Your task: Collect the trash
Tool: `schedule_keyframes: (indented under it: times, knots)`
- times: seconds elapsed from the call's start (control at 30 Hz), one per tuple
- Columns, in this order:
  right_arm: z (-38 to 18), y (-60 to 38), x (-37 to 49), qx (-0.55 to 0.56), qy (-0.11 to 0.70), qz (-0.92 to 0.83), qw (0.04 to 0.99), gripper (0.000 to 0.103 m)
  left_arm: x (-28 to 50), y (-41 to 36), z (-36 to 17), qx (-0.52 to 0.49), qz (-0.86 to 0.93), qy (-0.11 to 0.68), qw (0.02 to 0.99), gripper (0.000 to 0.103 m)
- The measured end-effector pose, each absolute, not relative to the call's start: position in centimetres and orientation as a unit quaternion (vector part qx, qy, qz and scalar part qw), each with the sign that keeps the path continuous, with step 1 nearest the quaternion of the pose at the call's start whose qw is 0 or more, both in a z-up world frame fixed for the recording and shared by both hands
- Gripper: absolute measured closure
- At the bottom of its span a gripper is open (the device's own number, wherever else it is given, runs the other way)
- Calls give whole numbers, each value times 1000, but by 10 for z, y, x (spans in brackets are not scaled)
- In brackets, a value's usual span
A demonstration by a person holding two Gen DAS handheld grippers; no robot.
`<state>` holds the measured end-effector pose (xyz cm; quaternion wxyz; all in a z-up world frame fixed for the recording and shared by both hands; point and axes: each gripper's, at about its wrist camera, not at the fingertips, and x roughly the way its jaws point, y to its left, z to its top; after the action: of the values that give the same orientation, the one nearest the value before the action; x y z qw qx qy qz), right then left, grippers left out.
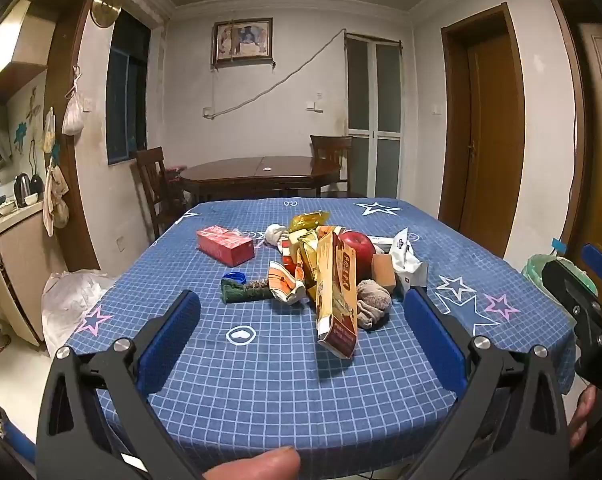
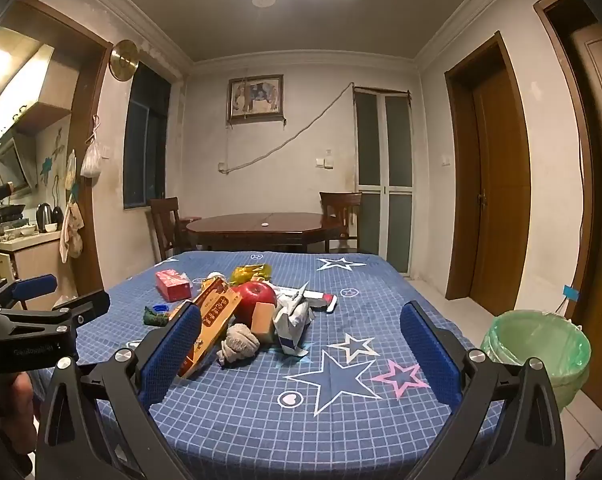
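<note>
The flattened orange carton (image 1: 337, 300) lay ahead with its long axis toward the left gripper (image 1: 301, 336), which was nearer; the right gripper (image 2: 301, 356) was also spread wide and empty

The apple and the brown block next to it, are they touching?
Cannot tell. In the right wrist view the brown block overlaps the apple with no gap showing, but it may just stand in front. The left wrist view shows the same overlap.

Blue checked, star-patterned tablecloth (image 1: 261, 392)
</note>
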<state>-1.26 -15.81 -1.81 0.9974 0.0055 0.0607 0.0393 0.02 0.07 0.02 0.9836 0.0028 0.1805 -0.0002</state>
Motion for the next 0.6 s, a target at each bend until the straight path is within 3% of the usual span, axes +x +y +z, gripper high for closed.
schedule_keyframes:
  times: [0.6]
  knots:
    - [-18,-164,-17,11,70,42,997,4,-1,-5,-7,8,-3,182,983,5]
